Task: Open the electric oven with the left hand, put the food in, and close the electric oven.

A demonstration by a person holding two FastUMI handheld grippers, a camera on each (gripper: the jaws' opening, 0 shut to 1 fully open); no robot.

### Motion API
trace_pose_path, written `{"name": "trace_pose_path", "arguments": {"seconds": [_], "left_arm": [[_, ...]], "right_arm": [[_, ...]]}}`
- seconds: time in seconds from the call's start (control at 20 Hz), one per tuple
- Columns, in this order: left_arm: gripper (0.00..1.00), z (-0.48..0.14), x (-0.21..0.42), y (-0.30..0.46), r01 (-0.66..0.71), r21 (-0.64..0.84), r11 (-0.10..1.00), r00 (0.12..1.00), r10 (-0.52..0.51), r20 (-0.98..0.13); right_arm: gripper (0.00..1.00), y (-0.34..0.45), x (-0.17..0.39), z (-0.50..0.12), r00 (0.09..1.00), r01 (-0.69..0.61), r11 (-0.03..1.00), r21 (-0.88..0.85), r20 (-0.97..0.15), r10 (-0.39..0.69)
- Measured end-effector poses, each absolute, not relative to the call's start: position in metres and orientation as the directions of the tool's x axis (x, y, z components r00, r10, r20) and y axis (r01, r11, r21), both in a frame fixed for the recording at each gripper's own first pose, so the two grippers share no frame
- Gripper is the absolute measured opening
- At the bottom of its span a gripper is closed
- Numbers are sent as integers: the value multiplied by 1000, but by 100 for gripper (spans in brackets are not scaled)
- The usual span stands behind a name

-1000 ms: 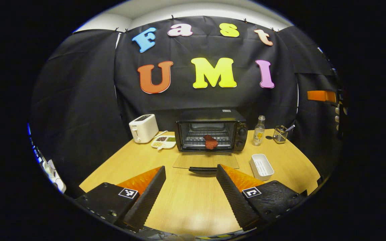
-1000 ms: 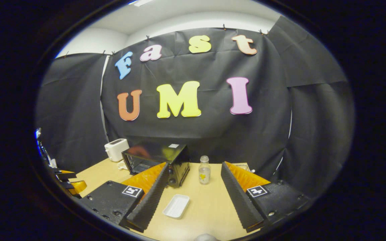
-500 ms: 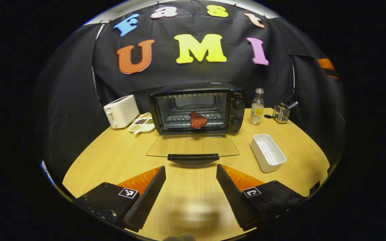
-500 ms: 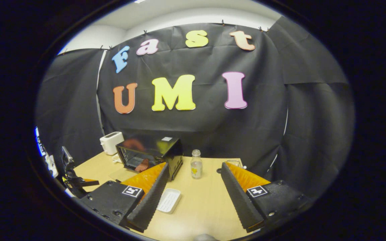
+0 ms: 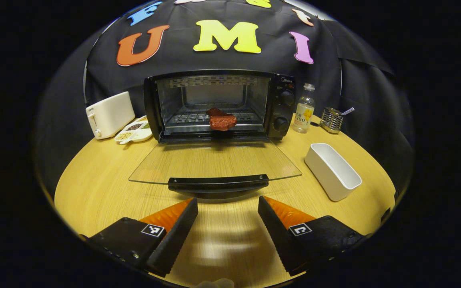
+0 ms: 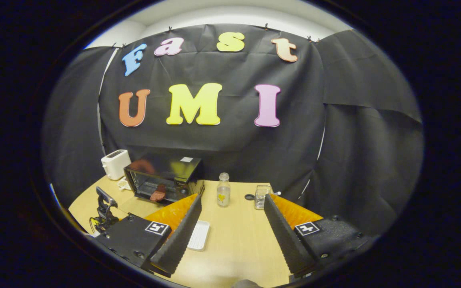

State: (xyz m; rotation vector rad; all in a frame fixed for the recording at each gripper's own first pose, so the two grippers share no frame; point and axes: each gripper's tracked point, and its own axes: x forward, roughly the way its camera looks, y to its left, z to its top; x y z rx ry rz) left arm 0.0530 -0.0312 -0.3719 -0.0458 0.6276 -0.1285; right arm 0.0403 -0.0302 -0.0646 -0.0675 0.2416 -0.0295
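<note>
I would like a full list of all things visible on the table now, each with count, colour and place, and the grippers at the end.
electric oven: 1, black, table back, middle
oven door: 1, clear glass with black handle, open flat toward the left gripper
food: 1, red-brown, on the oven rack
toaster: 1, white, left of the oven
divided dish: 1, white, between toaster and oven
bottle: 1, clear, right of the oven
wire holder: 1, metal, right of the bottle
tray: 1, white, front right
table: 1, light wood
left gripper: 1, open, before the door handle
right gripper: 1, open, above the table's right side
</note>
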Motion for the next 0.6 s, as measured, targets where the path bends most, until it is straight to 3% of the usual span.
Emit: {"name": "trace_pose_path", "arguments": {"seconds": [0.6], "left_arm": [[96,-338,76,-19,74,-88,993,830,-110,-547]], "right_arm": [[100,-28,30,-77,965,62,997,-41,-254,-71]]}}
